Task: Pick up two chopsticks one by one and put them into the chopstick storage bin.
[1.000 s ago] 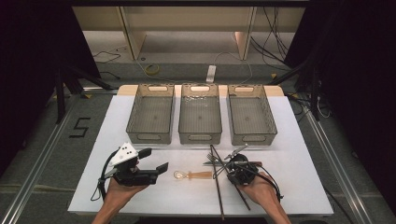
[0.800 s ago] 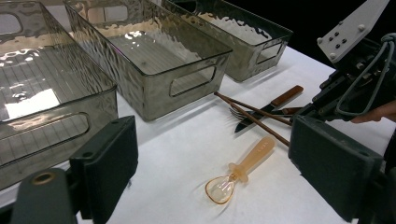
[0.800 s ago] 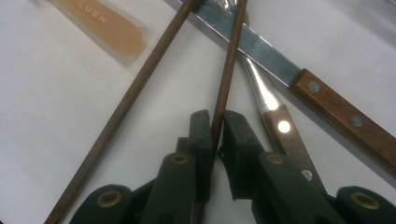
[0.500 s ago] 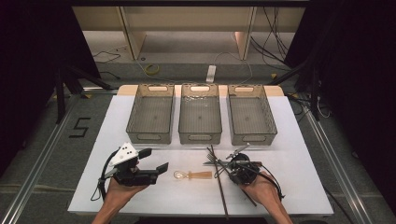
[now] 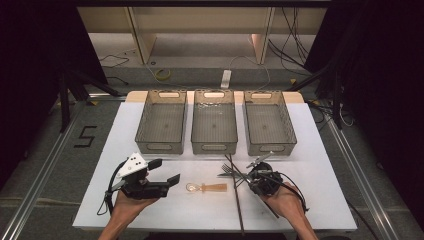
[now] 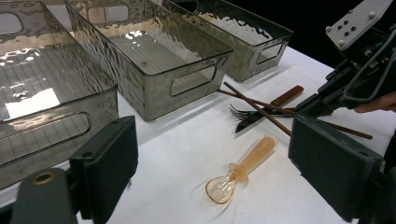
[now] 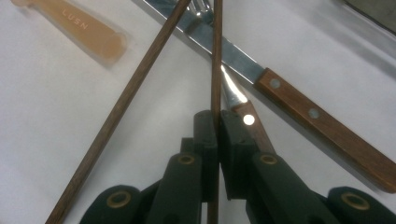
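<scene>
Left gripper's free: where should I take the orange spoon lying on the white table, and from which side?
Grip the spoon by its flat handle, probably from straight above, jaws across the narrow width. It lies flat and alone on the table, clear of the chopsticks and knife. The rounded clear bowl would likely slip. The open left gripper already points toward it.

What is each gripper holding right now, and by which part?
The right gripper is clamped on one wooden chopstick, partway along its shaft. The left gripper stands open, holding nothing.
</scene>
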`<state>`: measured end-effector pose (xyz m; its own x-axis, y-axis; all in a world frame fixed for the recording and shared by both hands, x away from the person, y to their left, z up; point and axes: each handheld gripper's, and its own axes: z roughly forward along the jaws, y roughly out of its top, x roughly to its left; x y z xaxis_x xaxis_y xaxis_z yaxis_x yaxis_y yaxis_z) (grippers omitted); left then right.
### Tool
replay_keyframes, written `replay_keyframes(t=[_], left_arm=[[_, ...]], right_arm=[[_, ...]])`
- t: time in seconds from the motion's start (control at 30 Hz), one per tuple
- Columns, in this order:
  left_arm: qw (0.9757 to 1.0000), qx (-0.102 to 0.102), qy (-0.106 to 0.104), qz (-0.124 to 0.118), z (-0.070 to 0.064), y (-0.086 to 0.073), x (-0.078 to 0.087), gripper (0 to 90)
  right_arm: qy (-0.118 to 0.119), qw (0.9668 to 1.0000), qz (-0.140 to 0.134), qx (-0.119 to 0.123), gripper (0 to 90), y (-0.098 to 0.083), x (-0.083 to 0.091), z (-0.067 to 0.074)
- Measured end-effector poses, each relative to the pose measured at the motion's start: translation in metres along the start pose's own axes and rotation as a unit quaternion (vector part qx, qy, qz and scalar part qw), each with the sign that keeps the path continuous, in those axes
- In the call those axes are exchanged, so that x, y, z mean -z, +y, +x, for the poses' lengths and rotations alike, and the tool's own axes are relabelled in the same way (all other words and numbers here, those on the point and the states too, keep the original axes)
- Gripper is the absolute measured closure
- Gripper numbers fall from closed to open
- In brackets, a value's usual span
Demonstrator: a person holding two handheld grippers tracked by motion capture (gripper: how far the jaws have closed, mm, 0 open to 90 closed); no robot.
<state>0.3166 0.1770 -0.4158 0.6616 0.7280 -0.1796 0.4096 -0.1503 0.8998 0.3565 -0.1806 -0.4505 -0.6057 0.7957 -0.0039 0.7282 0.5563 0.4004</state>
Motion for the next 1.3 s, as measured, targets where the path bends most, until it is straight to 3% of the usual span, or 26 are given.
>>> replay_keyframes(t=[0.17, 0.43, 0.9, 1.0, 1.3], left_arm=[[1.0, 0.0, 0.0, 0.001, 0.0, 0.0, 0.0, 15.2], [1.0, 0.001, 0.0, 0.003, 0.0, 0.0, 0.0, 15.2], [1.0, 0.0, -0.001, 0.002, 0.0, 0.0, 0.0, 15.2], [1.0, 0.0, 0.0, 0.003, 0.001, 0.0, 0.0, 15.2], [1.0, 0.0, 0.0, 0.004, 0.0, 0.0, -0.001, 15.2]], right_arm=[[-0.027, 0.9996, -0.003, 0.009, 86.1, 0.001, 0.004, -0.002], [-0.045, 0.9987, -0.015, 0.019, 86.2, 0.004, 0.004, -0.003], [-0.06, 0.9973, -0.016, 0.039, 86.2, 0.007, 0.011, -0.002], [-0.069, 0.9962, -0.01, 0.052, 86.2, 0.007, 0.013, -0.001], [-0.07, 0.9943, -0.024, 0.076, 86.2, 0.011, 0.017, 0.003]])
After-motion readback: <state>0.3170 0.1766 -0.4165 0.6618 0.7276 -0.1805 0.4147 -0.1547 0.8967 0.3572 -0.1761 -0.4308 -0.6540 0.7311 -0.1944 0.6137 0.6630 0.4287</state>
